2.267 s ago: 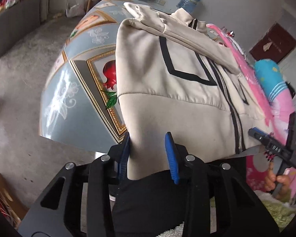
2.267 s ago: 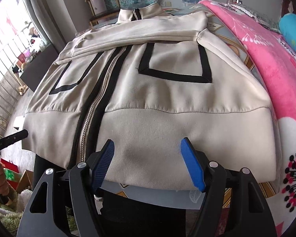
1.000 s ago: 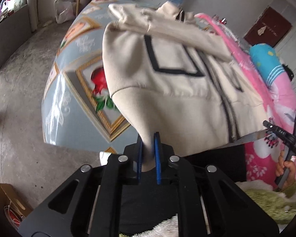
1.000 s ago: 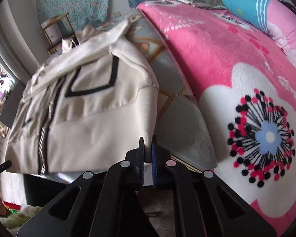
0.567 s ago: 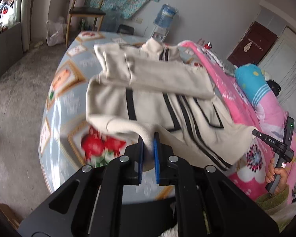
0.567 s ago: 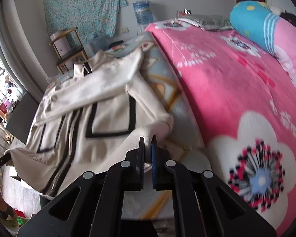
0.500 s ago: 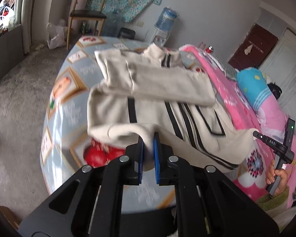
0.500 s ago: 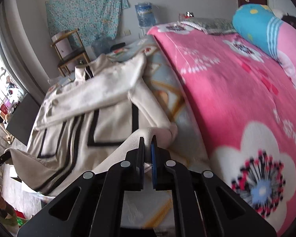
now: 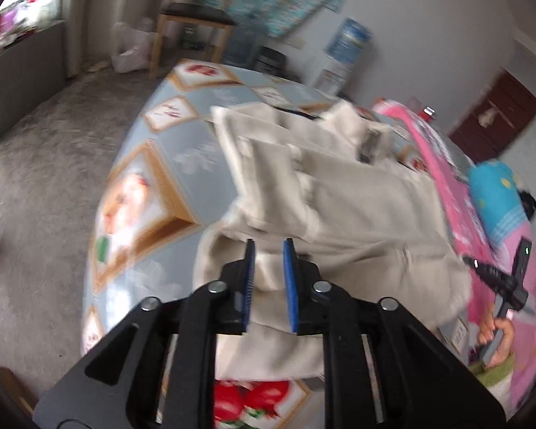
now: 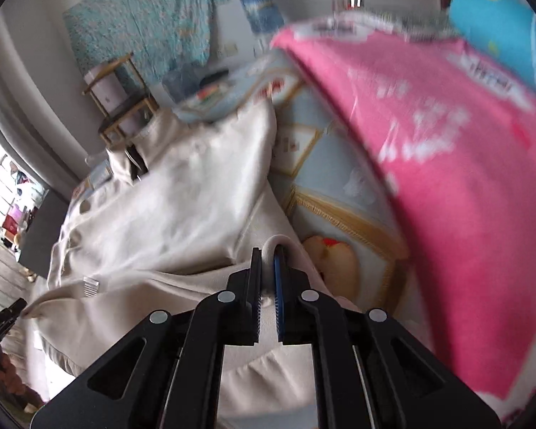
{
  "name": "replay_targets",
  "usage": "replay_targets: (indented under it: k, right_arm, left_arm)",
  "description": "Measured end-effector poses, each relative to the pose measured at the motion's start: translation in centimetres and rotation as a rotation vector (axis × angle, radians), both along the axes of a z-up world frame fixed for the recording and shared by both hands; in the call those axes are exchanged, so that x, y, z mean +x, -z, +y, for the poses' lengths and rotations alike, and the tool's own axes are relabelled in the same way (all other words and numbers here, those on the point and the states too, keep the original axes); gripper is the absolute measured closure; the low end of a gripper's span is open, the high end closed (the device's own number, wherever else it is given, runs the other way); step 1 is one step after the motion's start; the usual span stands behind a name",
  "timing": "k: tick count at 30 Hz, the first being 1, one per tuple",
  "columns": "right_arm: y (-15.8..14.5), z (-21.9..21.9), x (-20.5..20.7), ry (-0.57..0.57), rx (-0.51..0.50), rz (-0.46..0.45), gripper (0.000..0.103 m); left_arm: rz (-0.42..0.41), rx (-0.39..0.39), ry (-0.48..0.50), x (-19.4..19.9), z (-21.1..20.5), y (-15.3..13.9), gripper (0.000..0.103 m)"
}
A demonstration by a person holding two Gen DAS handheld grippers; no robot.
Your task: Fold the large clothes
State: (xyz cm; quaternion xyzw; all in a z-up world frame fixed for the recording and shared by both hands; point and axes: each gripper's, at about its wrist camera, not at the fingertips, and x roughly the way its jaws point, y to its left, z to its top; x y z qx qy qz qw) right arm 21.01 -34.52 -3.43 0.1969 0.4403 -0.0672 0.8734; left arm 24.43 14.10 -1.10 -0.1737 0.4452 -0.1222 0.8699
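Left claw (image 9: 268, 271): jaws just parted, hem of the cream zip jacket (image 9: 343, 214) between the blue pads, pads off the cloth. Right claw (image 10: 267, 275): nearly closed, pinching the other hem corner. Bottom half is folded up over the chest on the bed (image 9: 150, 186). Left: release, then square up.

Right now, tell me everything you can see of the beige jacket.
The beige jacket looks like soft, thick knit with a collar and a dark zip near the neck. It lies on the bed's blue picture-print sheet, its hem folded up over the body, beside the pink blanket. The right tool is shut on a hem corner. The left tool has just been opening, with cloth still between its jaws.
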Motion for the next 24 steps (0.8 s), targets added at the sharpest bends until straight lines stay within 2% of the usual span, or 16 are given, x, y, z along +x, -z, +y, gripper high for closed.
replay_targets:
  k: [2,4,6,7,10,13,18,21,22,24]
  right_arm:
    - [0.4,-0.3,0.2,-0.001,0.03,0.001,0.092]
    - [-0.2,-0.6,-0.5,-0.004,0.066,-0.034,0.077]
    - [-1.1,-1.0,-1.5,0.02,0.071,-0.067,0.05]
    - [-1.7,-1.2,-2.2,0.036,0.054,-0.082,0.046]
    - [-2.9,-2.2,-4.6,0.058,0.075,-0.109,0.044]
    - [-2.9,-3.1,-7.3,0.084,0.131,-0.106,0.04]
    - [-0.2,-3.4,-11.3,0.117,0.224,-0.029,0.037]
    - [2.1,-2.9,-12.1,0.133,0.231,0.016,0.037]
    - [2.2,-2.8,-12.1,0.14,0.225,0.008,0.037]
    - [2.2,-2.7,-11.7,0.144,0.216,-0.014,0.037]
  left_arm:
    - [0.01,-0.034,-0.036,-0.1,1.3,0.0,0.084]
    - [0.001,-0.039,-0.054,-0.8,2.2,-0.4,0.081]
    - [-0.008,-0.032,-0.051,-2.0,2.5,-0.8,0.072]
    - [-0.007,-0.029,-0.043,-2.6,2.5,-0.9,0.068]
    - [0.022,-0.023,-0.018,-4.6,2.2,-0.5,0.059]
    - [0.066,-0.063,-0.002,-6.7,2.0,0.5,0.052]
    - [0.16,-0.156,-0.014,-9.1,1.4,3.7,0.046]
    - [0.21,-0.216,-0.049,-9.5,1.1,5.6,0.038]
    - [0.184,-0.237,-0.07,-9.7,1.1,5.7,0.033]
    - [0.151,-0.224,-0.101,-9.4,0.9,5.7,0.03]
